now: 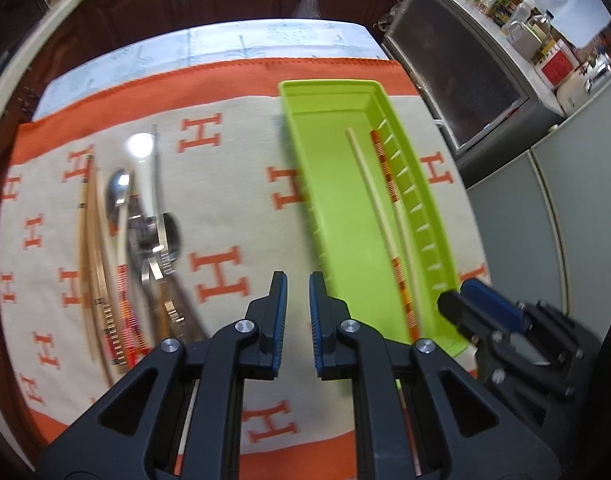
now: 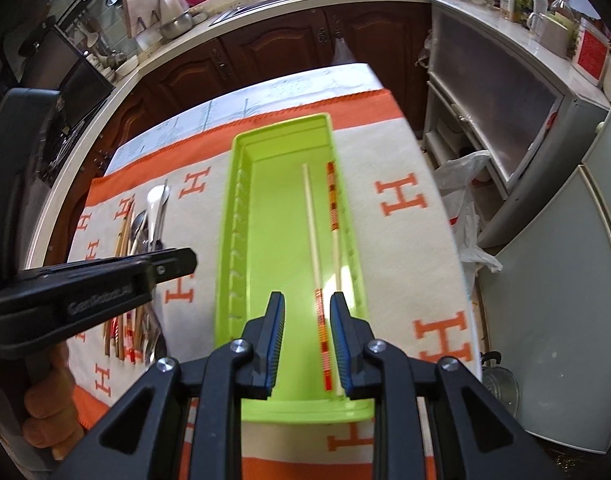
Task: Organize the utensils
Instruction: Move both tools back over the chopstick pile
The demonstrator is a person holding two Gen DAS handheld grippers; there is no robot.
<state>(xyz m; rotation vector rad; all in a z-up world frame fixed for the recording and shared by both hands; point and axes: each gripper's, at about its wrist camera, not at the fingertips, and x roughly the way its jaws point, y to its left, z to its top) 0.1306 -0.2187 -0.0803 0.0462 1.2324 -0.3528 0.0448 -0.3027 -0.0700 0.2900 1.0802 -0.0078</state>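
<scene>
While both grippers hang empty above the counter, the job looks barely begun. Nearest, the left gripper [image 1: 297, 312] has its fingers close together with only a narrow gap and nothing between them; it sits over bare cloth [image 1: 233, 208] between the pile and the tray. The right gripper [image 2: 307, 332] has its fingers slightly apart, hovering over the tray's near end with a chopstick's patterned end seen in the gap below, not clamped. Two chopsticks [image 2: 311, 232] already lie lengthwise in the green tray [image 2: 241, 184], running from 6 toward 12 o'clock along its right side. Everything else is still to move: the pile [image 1: 137, 240] at 9 o'clock in the left view holds more chopsticks, spoons and what look like forks, overlapped so that picking one cleanly may be awkward. Farther off at 12 o'clock stand dark cabinets [image 2: 273, 56], with a grey cabinet [image 2: 505, 92] at 2 o'clock; neither blocks the path, though the two grippers work close together.
</scene>
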